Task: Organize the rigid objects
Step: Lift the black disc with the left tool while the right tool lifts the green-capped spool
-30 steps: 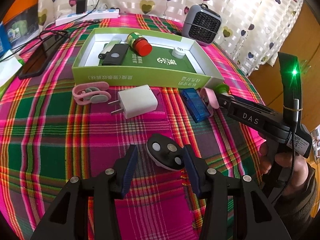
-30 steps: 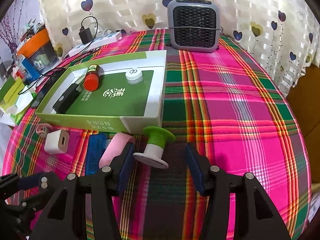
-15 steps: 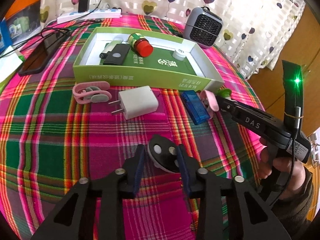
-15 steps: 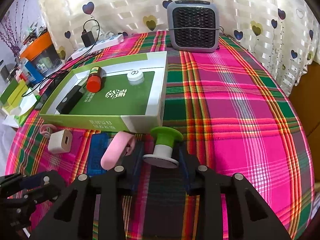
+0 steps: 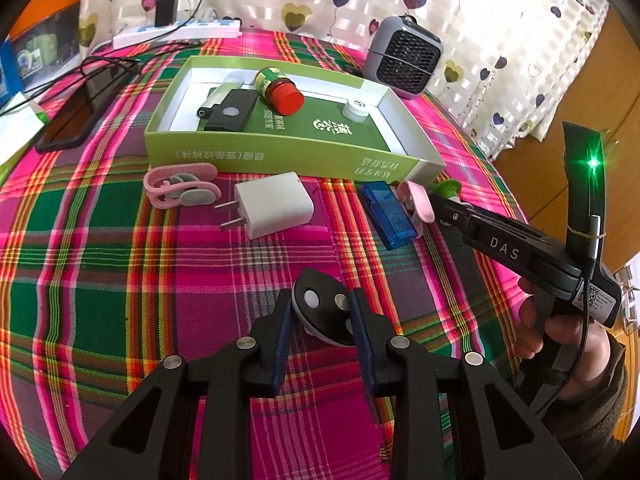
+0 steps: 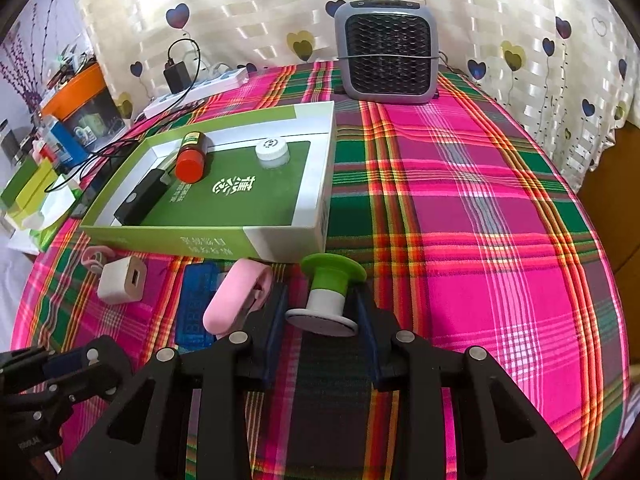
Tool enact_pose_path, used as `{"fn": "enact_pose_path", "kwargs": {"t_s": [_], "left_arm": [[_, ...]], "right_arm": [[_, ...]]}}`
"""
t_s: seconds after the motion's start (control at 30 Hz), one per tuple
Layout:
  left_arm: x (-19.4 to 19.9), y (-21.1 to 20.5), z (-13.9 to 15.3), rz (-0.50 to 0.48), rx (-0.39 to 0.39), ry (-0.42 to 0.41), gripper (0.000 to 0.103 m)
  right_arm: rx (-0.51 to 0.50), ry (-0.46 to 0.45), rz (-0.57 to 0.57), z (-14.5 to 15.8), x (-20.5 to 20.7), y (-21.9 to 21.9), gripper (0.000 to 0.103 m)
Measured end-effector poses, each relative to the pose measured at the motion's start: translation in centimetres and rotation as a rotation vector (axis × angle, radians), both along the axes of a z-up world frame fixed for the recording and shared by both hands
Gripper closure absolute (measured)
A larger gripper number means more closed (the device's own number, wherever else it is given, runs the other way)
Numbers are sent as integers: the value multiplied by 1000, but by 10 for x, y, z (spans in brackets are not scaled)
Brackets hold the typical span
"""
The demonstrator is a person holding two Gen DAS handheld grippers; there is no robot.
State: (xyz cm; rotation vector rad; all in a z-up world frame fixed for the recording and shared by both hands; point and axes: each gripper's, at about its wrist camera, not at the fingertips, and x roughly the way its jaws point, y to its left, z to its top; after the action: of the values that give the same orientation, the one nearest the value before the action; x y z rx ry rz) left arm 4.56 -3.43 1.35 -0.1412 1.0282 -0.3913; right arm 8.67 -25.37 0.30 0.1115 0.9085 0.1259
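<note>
**Both tongs closed on small items at the near edge of the bench**

Gripping at the near edge, the left tongs [image 5: 322,316] have just narrowed and now press their blue pads against both sides of a black oval gadget [image 5: 324,306] with pale round buttons, which sits tilted on the plaid cloth of the bench [image 5: 100,280]. The right tongs [image 6: 320,312] have likewise just drawn in and clamp the white base of a green-topped spool [image 6: 326,292], which lies tipped with its green cap toward the box.

Just left of the spool lie a pink oval case [image 6: 236,298] and a blue translucent stick [image 6: 198,304], side by side. Further left sits a white plug adapter [image 5: 272,204], prongs pointing left, and beside it a pink clip [image 5: 180,186] with grey pads.

Behind these stands an open green box [image 5: 280,156], its near wall printed with characters. Inside lie a red-capped bottle [image 5: 280,90] on its side, a black flat device [image 5: 232,110] and a small white cap [image 5: 354,110].

Beyond the box, a grey fan heater [image 6: 386,60] stands against a heart-patterned curtain [image 6: 260,12], with a white power strip [image 5: 176,32] far left and a dark phone [image 5: 84,112] near it.
</note>
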Motion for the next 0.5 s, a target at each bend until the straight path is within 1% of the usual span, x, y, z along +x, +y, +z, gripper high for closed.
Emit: {"fn": "enact_pose_path", "kwargs": {"t_s": [0.27,0.5], "left_arm": [[0,0,0,1,2,-2,76],[-1,1,6,-4,1,-17,76]], "right_arm": [[1,0,2,0,-2,0,68],[1,-6,3,2,-3,0,68]]}}
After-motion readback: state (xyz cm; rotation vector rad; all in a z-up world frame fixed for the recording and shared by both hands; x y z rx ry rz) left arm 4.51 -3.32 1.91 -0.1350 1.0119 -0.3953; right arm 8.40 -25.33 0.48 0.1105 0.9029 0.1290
